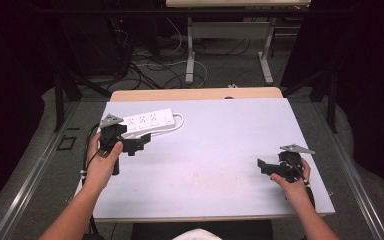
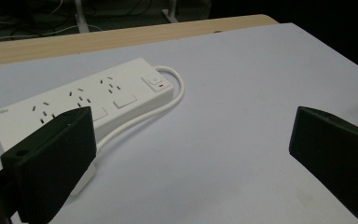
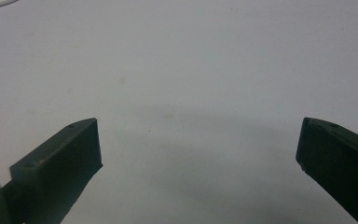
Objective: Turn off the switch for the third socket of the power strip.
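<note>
A pale lilac-grey sheet covers the tabletop (image 1: 210,150), with a bare wooden strip along its far edge; beyond it lie tangled cables on a grey floor and a second table's legs. The white power strip (image 1: 147,121) sits near the far left corner, three socket groups, a switch, its cord looped alongside. A small logo at its end is unreadable. The left gripper (image 1: 141,143) hovers just beside it, jaws spread apart; the right gripper (image 1: 261,165), near the right edge, is likewise released.

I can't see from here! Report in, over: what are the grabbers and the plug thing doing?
Left gripper open beside the white plastic power strip, not touching. Right gripper open over the bare grey table. Nothing between them.
</note>
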Motion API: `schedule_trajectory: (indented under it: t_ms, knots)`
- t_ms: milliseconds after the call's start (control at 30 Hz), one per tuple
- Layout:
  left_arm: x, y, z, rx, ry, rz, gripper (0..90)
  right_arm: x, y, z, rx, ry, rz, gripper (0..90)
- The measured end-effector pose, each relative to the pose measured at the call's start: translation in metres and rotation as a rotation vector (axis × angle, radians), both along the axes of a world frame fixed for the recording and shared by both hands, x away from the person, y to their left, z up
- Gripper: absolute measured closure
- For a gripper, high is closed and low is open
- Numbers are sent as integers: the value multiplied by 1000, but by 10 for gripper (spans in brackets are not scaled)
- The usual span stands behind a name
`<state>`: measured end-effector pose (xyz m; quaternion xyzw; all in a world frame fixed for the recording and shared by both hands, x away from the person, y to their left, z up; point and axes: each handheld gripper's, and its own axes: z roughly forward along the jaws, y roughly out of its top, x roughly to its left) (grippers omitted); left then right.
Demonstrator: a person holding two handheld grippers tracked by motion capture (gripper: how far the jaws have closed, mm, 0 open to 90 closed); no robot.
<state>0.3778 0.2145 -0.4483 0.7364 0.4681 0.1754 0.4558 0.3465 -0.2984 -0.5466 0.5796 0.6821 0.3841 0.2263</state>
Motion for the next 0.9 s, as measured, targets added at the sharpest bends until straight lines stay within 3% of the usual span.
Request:
schedule_trajectory:
  t_ms: [467,900]
  knots:
    - [-23,1,-27,-2,21,2,7,0,0,0,3,-5,-4,0]
    - [-31,7,-57,-11,45,51,9,-1,0,1,4,-6,-5,0]
